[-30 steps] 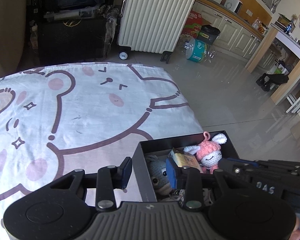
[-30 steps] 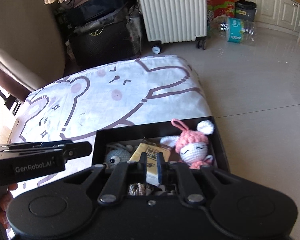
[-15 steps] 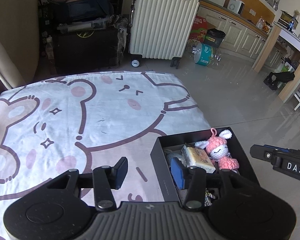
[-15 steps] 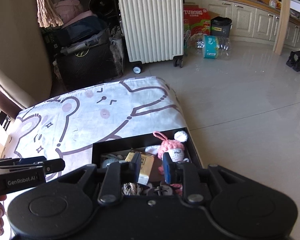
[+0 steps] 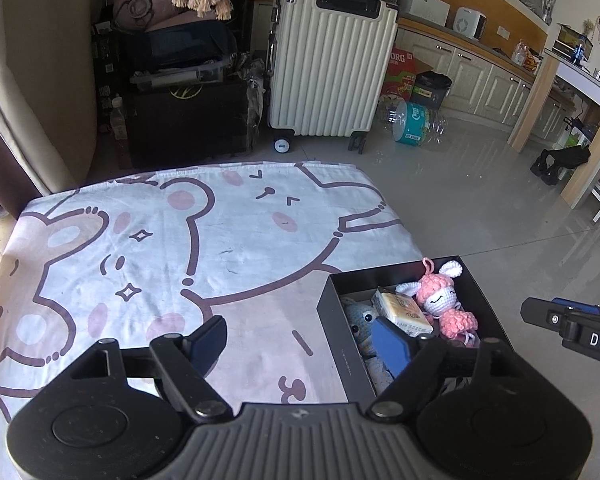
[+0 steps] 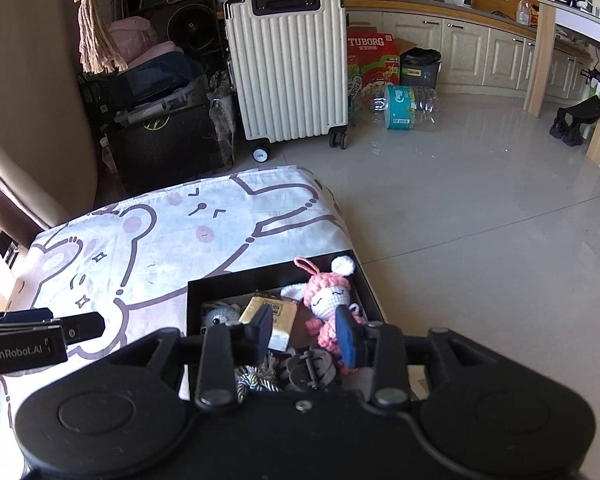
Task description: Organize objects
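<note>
A black open box sits at the right corner of a bed covered by a bear-print sheet. Inside it lie a pink crocheted doll, a yellow packet, a blue-grey crocheted toy and dark odds and ends. My left gripper hangs above the box's left wall, its jaws opening, nothing between them. My right gripper hovers over the box, jaws opening, holding nothing. Each gripper shows at the edge of the other's view.
A cream ribbed suitcase stands on the tiled floor beyond the bed, beside a black case and piled bags. Crushed water bottles and a red carton lie near kitchen cabinets. A beige sofa back borders the left.
Both grippers have risen and drawn back from the box, so more of the bed and room shows. Their jaws have spread apart, the left much wider. The box contents stay put.
</note>
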`<state>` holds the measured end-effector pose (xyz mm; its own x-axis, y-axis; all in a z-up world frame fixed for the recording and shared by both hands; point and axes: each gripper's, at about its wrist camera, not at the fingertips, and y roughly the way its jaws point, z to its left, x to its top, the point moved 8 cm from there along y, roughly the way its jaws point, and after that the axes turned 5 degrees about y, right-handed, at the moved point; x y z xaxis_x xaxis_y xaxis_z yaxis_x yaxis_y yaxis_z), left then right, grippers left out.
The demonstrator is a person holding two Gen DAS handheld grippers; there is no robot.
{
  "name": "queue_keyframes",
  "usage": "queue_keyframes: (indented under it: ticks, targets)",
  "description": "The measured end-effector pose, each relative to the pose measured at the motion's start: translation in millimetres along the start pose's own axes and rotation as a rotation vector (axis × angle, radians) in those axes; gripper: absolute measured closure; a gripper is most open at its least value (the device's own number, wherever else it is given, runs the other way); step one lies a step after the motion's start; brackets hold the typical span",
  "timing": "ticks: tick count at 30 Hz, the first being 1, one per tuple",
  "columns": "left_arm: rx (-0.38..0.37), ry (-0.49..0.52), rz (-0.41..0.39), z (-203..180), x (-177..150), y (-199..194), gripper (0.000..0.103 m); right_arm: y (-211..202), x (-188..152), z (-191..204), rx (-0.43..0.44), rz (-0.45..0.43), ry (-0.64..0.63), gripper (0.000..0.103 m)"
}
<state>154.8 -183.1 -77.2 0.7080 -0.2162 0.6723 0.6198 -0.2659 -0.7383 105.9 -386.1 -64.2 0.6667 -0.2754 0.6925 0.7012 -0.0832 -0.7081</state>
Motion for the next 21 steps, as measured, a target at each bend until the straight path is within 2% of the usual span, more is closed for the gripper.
queue_keyframes:
  ticks: [3,10,13,21]
  targets:
    - [0.008,0.007,-0.010,-1,-1,-7,0.018,-8,-2,1,-0.004,-0.011,-0.005,0.062]
    - [0.021,0.025,-0.036,-6,-5,-21,0.008,-20,-7,0,-0.023,-0.038,-0.022,0.044]
    - [0.052,0.045,-0.041,-7,-7,-24,0.008,-25,-8,-1,-0.044,-0.055,-0.033,0.032]
    - [0.105,0.069,-0.029,-10,-13,-29,0.007,-36,-9,-8,-0.068,-0.083,-0.032,0.023]
